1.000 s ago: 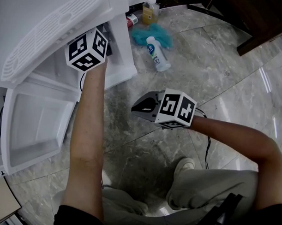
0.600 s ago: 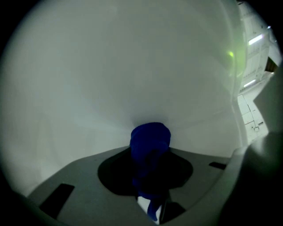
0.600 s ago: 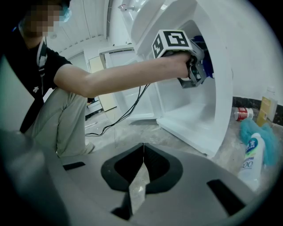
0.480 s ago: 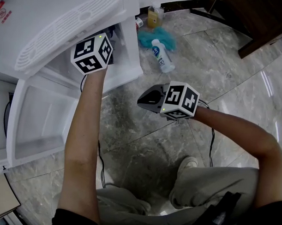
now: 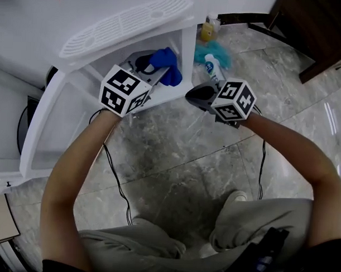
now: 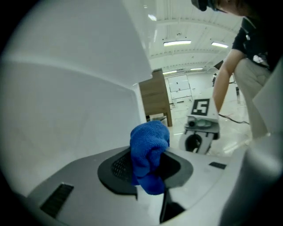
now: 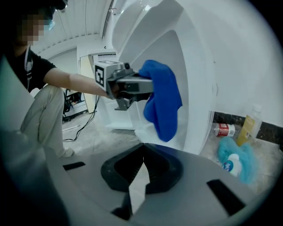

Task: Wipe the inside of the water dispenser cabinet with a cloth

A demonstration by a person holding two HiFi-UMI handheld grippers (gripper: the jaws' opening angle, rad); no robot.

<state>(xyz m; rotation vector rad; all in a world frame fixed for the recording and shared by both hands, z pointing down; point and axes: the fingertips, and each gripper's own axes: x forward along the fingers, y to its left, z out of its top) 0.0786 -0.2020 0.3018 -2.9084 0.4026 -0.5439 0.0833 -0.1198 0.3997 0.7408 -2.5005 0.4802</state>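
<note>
Since a second earlier my left gripper (image 5: 152, 70) had swung round at the mouth of the water dispenser cabinet (image 5: 184, 49), and my right gripper (image 5: 195, 94) had drawn in at its three o'clock. The cabinet's hollow lay toward ten o'clock of the left, the nearer tool. Its jaws pinched the bunched blue cloth (image 5: 167, 63); the right's were together, empty.

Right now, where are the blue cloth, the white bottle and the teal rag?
blue cloth (image 5: 163, 61), head view, middle of its bunched folds.
white bottle (image 5: 213, 69), head view, its labelled body.
teal rag (image 5: 222, 51), head view, bare part beside the bottle.
</note>
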